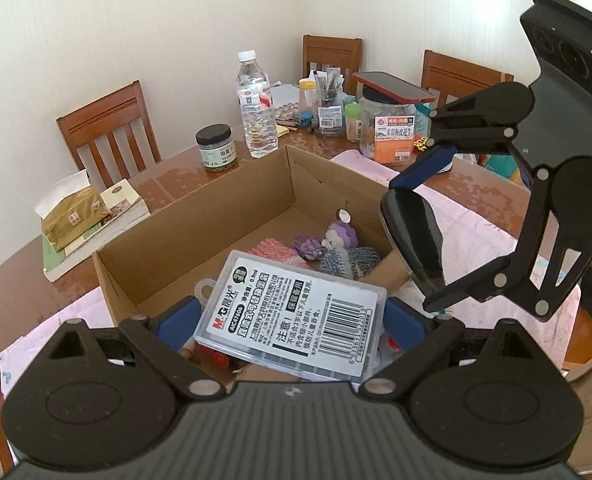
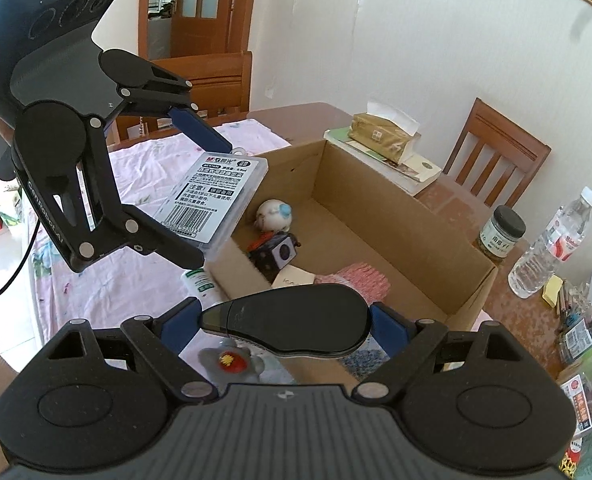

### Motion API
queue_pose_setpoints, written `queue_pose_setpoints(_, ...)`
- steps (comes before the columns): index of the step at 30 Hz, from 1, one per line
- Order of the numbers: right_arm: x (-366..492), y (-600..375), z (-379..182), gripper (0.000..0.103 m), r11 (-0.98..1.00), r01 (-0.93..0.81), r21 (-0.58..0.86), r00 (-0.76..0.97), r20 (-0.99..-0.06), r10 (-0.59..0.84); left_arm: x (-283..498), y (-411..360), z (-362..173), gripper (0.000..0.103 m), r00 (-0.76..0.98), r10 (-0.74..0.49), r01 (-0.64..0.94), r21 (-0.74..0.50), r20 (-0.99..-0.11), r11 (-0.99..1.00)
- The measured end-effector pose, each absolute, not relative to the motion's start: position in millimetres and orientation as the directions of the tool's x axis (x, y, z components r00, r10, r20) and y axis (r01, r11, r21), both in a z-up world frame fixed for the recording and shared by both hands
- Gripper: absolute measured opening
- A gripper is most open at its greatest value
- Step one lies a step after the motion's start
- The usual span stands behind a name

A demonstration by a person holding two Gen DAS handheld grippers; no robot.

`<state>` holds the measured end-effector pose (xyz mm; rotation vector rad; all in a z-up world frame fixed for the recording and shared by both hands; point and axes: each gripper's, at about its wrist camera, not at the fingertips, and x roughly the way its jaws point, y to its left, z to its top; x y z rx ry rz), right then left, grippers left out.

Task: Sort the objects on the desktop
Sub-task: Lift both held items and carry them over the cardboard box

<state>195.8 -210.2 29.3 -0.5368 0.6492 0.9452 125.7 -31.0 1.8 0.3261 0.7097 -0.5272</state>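
Observation:
My left gripper (image 1: pixel 291 320) is shut on a clear plastic case with a white barcode label (image 1: pixel 296 316) and holds it above the near end of the open cardboard box (image 1: pixel 199 216). The case also shows in the right wrist view (image 2: pixel 215 196). My right gripper (image 2: pixel 283 326) is shut on a black computer mouse (image 2: pixel 291 322) and holds it over the box's other side; the mouse shows in the left wrist view (image 1: pixel 414 240). In the box lie a purple plush doll (image 1: pixel 340 240), a pink patterned pack (image 2: pixel 356 276), a white ball toy (image 2: pixel 273 214) and a black cube (image 2: pixel 277 254).
The box stands on a pink cloth (image 2: pixel 151 152) on a brown table. Behind it are a water bottle (image 1: pixel 255 108), a black-lidded jar (image 1: pixel 214 146), a tissue pack on books (image 1: pixel 75 216), a snack jar with a red phone on top (image 1: pixel 392 128), and chairs (image 1: pixel 107 128).

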Motion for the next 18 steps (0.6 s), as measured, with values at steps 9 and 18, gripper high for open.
queue_pose_setpoints(9, 215.0, -211.1, 29.5, 0.093, 0.505, -0.855, -0.120, 0.431, -0.707, 0.560, 144.6, -36.3, -0.4, 0.097, 0.648, -0.288, 0.535, 0.152, -0.705, 0.831)
queue_pose_setpoints(18, 235.3, -206.3, 25.4, 0.093, 0.522, -0.844, -0.121, 0.440, -0.713, 0.547, 169.9, -38.5, -2.7, 0.097, 0.651, -0.267, 0.508, 0.146, -0.711, 0.849)
